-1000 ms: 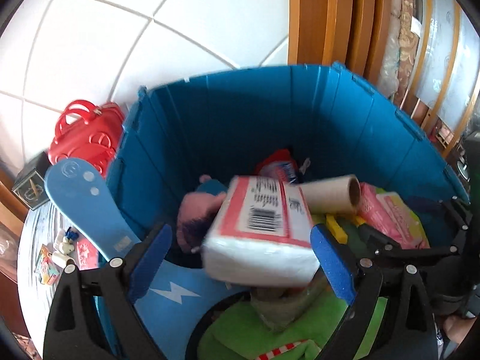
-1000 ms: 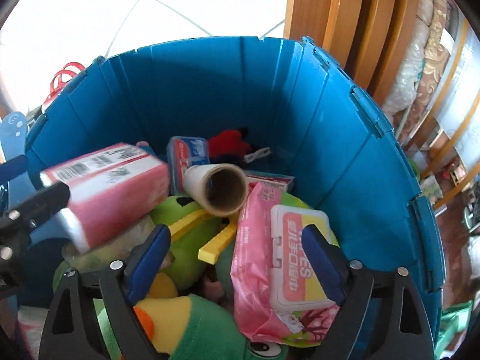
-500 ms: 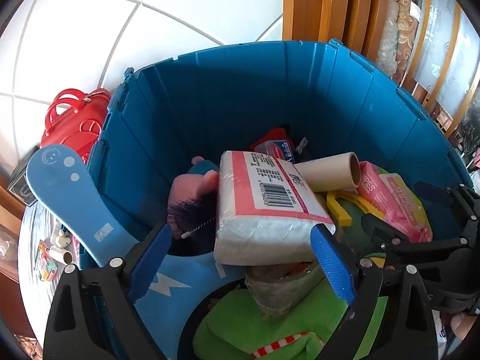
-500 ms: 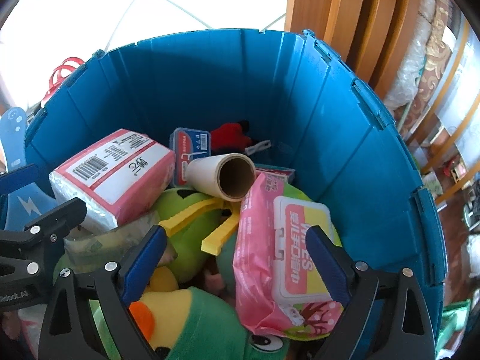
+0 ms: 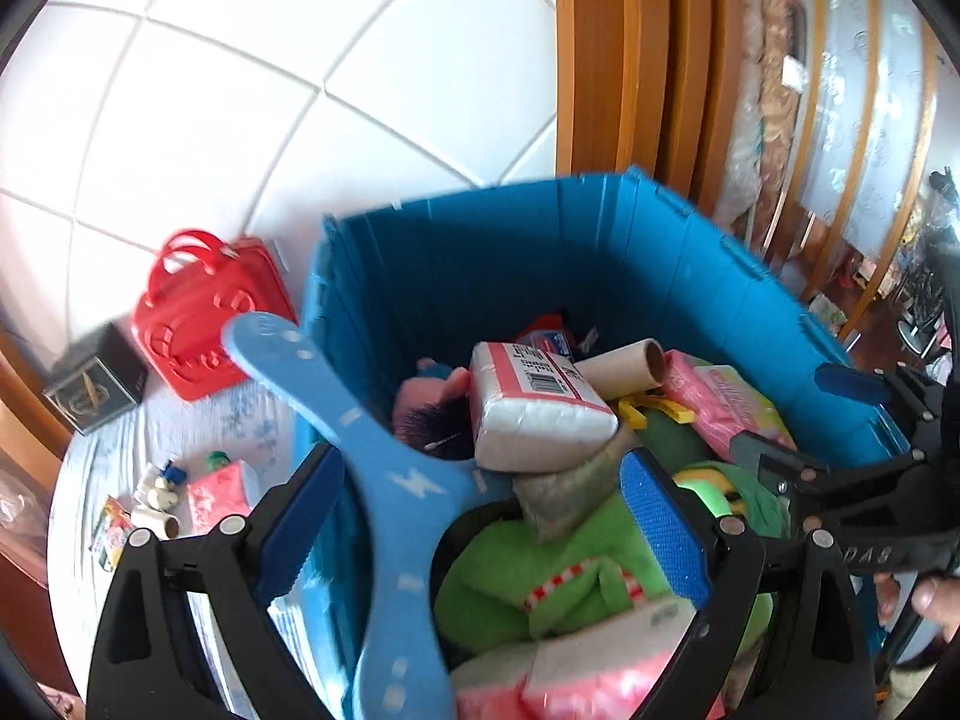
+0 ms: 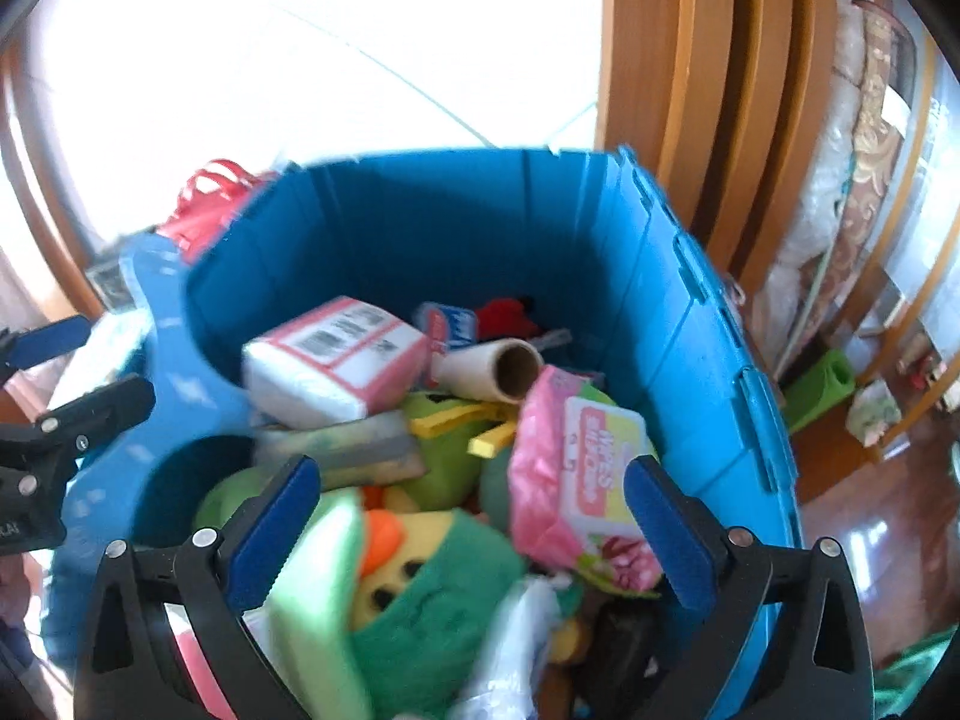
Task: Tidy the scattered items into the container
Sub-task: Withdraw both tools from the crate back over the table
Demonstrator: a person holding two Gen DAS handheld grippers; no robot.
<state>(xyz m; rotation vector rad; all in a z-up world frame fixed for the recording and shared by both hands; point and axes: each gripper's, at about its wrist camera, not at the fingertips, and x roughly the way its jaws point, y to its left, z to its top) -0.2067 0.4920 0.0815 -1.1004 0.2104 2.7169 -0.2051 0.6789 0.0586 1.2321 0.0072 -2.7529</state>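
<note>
The blue bin (image 5: 660, 252) (image 6: 690, 324) is packed with items. A white and pink tissue pack (image 5: 534, 402) (image 6: 336, 354) lies on top of the pile, beside a cardboard tube (image 5: 624, 363) (image 6: 492, 369) and a pink wet-wipes pack (image 5: 720, 396) (image 6: 576, 480). Green plush toys (image 5: 540, 570) (image 6: 420, 594) fill the near side. My left gripper (image 5: 474, 522) is open and empty above the bin's near left rim. My right gripper (image 6: 468, 528) is open and empty above the plush toys. A blue paddle-shaped toy (image 5: 336, 396) (image 6: 168, 360) leans out over the left rim.
On the table left of the bin lie a red toy bag (image 5: 204, 312), a dark box (image 5: 96, 384), a pink packet (image 5: 219, 495) and small figures (image 5: 159, 486). A wooden door frame (image 6: 708, 96) stands behind the bin. White floor tiles lie beyond.
Both grippers have pulled back and up from the bin. The tissue pack, let go a second ago, now rests on the pile. More of the table at the left shows.
</note>
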